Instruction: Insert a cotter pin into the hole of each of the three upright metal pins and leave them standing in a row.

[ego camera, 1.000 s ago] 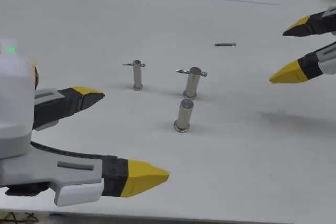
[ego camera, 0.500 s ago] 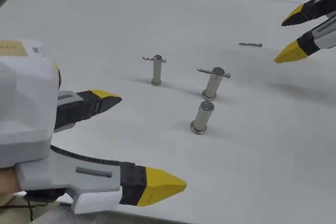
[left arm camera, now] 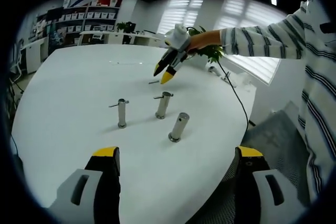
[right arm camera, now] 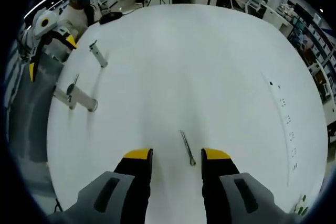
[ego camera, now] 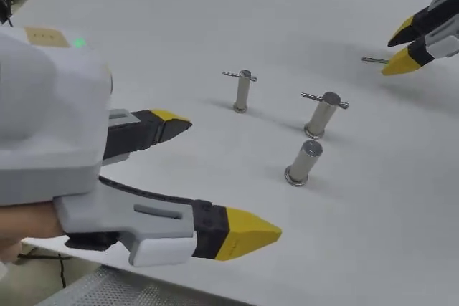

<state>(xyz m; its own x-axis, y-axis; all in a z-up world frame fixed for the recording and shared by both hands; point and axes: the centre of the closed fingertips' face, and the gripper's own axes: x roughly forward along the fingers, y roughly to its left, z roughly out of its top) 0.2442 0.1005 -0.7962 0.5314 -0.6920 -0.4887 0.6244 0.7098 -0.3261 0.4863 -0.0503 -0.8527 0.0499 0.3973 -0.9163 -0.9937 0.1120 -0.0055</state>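
Holds the left gripper [ego camera: 235,179] low over the near edge of the white table [ego camera: 143,26], jaws spread wide with nothing between them, aimed toward the bare metal pin [ego camera: 303,163] but well short of it. Holds the right gripper [ego camera: 387,56] out beyond and right of that bare pin, on an arm in a striped sleeve [left arm camera: 262,38], tips angled down at the tabletop. Has its jaws parted on either side of the loose cotter pin [right arm camera: 186,147] (cannot tell whether either tip touches it). Shows that cotter pin lying flat, well beyond the bare pin, its long axis roughly along the jaws in the right gripper view. Shows the bare pin upright on its wider base. Just beyond it, has a second metal pin [ego camera: 321,116] upright with a cotter pin [ego camera: 312,96] crosswise through its top. Farther beyond and left, has a third metal pin [ego camera: 242,92], fitted likewise.
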